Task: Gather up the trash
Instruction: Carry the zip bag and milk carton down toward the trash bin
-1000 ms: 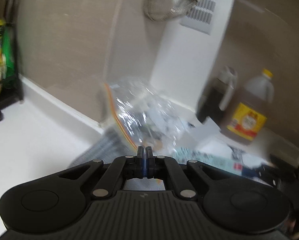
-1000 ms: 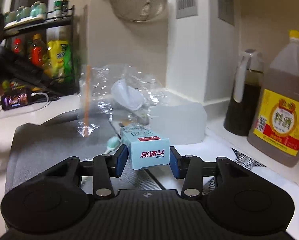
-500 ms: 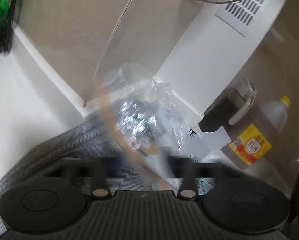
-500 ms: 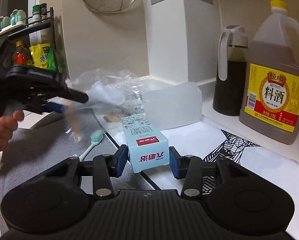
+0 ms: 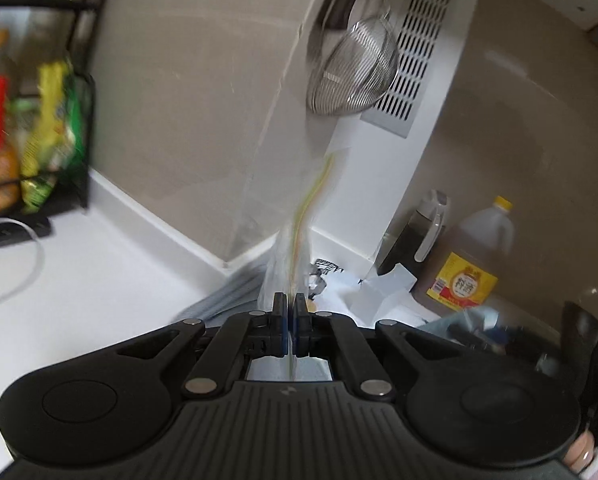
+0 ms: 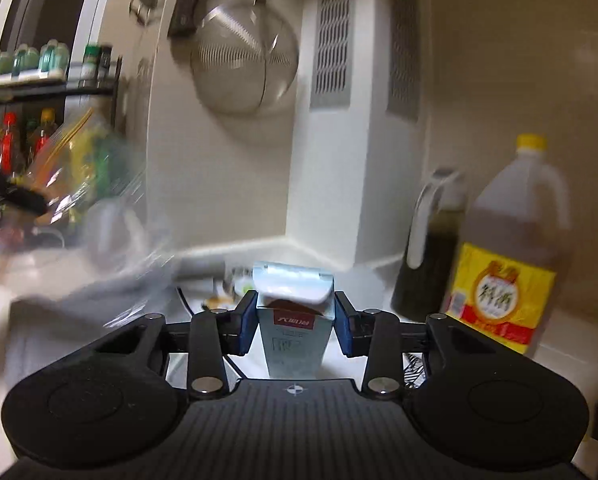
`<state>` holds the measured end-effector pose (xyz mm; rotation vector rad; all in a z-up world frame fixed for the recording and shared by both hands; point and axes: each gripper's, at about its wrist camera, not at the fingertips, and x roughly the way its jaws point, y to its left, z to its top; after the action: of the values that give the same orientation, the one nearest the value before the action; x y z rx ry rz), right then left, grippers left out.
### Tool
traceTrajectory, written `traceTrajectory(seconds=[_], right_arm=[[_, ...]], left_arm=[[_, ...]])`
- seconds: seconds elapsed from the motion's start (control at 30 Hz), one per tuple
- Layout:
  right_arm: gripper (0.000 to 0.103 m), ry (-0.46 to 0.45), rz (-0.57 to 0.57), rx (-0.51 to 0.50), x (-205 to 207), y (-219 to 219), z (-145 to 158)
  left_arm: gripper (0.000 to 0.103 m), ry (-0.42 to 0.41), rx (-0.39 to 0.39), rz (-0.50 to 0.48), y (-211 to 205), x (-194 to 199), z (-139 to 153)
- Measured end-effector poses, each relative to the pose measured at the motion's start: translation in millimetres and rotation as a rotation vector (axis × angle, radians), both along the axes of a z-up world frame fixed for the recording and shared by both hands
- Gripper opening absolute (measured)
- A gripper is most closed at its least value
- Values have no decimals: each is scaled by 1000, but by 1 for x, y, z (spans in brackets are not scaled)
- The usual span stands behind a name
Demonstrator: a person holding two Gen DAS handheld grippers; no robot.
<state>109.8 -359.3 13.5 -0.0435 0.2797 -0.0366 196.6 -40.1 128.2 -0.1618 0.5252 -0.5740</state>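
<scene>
A: Pinching the clear plastic bag (image 5: 295,236), your left gripper (image 5: 290,305) has its jaws pressed together on the film, which rises edge-on from between the pads with its coloured zip strip running up the middle.

B: And the bag from your other side?

A: In the right wrist view it hangs blurred at the far left (image 6: 87,184), lifted off the white counter (image 5: 71,280), in front of the black rack of bottles (image 6: 27,132).

B: What is in your right gripper?

A: Your right gripper (image 6: 295,316) pinches a small pale blue carton (image 6: 295,332) with a red label, one blue pad on each side wall. Its jaws have just been closing further, and the carton's top flap looks squashed and tilted toward the wall.

B: Is the carton near the bag?

A: They are well apart: carton at centre, bag off to the left.

B: What else can you see?

A: A wire strainer (image 6: 243,60) hangs on the wall above. To the right stand a dark bottle with a white handle (image 6: 427,248) and, just beside it, a big jug with a yellow label and cap (image 6: 511,248). A grey cloth (image 5: 227,296) lies on the counter under your left gripper.
</scene>
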Motion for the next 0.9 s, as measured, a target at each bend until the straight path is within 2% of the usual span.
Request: traceTrajectory(seconds=[0.17, 0.33, 0.47, 0.57, 0.73, 0.9], right_arm=[[41, -17, -46, -51, -25, 19, 18], [41, -72, -69, -45, -61, 39, 41], [41, -153, -47, -66, -101, 66, 68], [41, -205, 17, -78, -136, 91, 87], [41, -205, 161, -90, -188, 138, 98], [41, -104, 291, -82, -221, 182, 75]], left_arm=[[1, -14, -7, -3, 33, -45, 9], [1, -5, -47, -16, 66, -90, 17], [1, -11, -91, -30, 100, -133, 25], [1, -9, -94, -32, 123, -168, 24], [1, 37, -57, -44, 149, -216, -2], [1, 131, -30, -29, 168, -245, -48]])
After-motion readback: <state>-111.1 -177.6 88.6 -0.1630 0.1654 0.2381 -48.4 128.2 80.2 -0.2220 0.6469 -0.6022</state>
